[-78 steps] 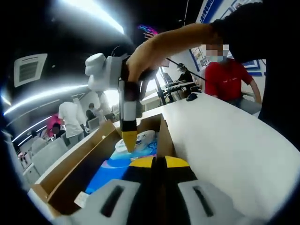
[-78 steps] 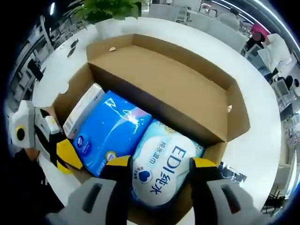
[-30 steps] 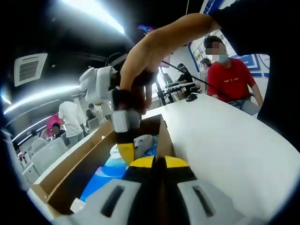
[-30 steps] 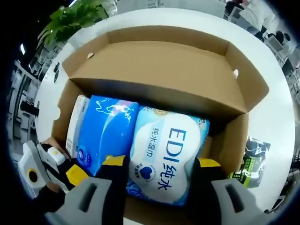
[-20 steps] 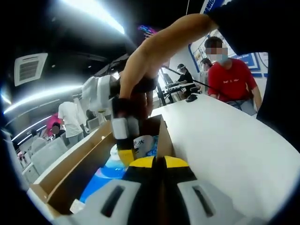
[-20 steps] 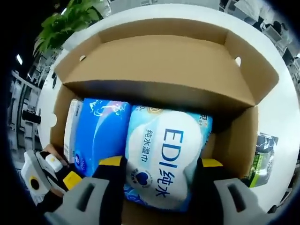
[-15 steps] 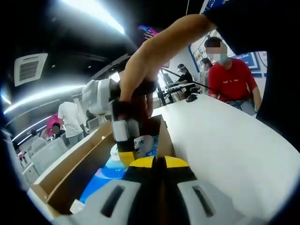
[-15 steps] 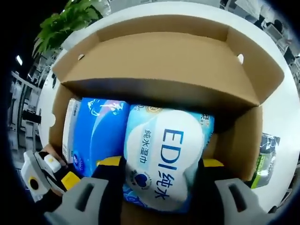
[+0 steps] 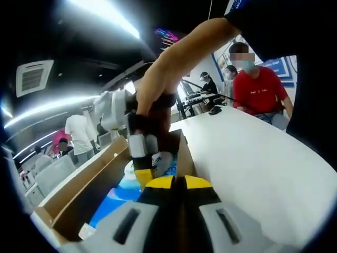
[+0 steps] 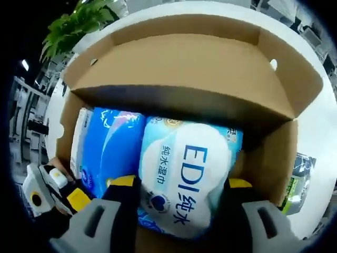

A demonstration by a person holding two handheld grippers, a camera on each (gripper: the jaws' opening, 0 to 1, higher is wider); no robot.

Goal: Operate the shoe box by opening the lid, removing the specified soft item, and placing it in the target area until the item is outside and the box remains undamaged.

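An open brown shoe box (image 10: pixel 184 68) lies on a white table, its lid folded back. Inside are a light-blue "EDI" wipes pack (image 10: pixel 184 153), a darker blue soft pack (image 10: pixel 105 147) and a white pack (image 10: pixel 76 142). My right gripper (image 10: pixel 181 185) is open, its yellow-tipped jaws straddling the near end of the EDI pack. In the left gripper view a hand holds the right gripper (image 9: pixel 142 171) down inside the box (image 9: pixel 89 184). My left gripper (image 9: pixel 177 182) is shut on the box's end wall (image 9: pixel 184 153); the same left gripper (image 10: pixel 73 199) sits at the box's lower-left edge.
The white table (image 9: pixel 253 158) stretches to the right of the box. A person in a red shirt (image 9: pixel 258 87) sits at its far end, others stand behind. A green plant (image 10: pixel 79 21) and a small printed packet (image 10: pixel 296 179) lie beside the box.
The right gripper has sunk a little deeper around the EDI pack, which now looms larger between its jaws. The left gripper has stayed on the box wall.
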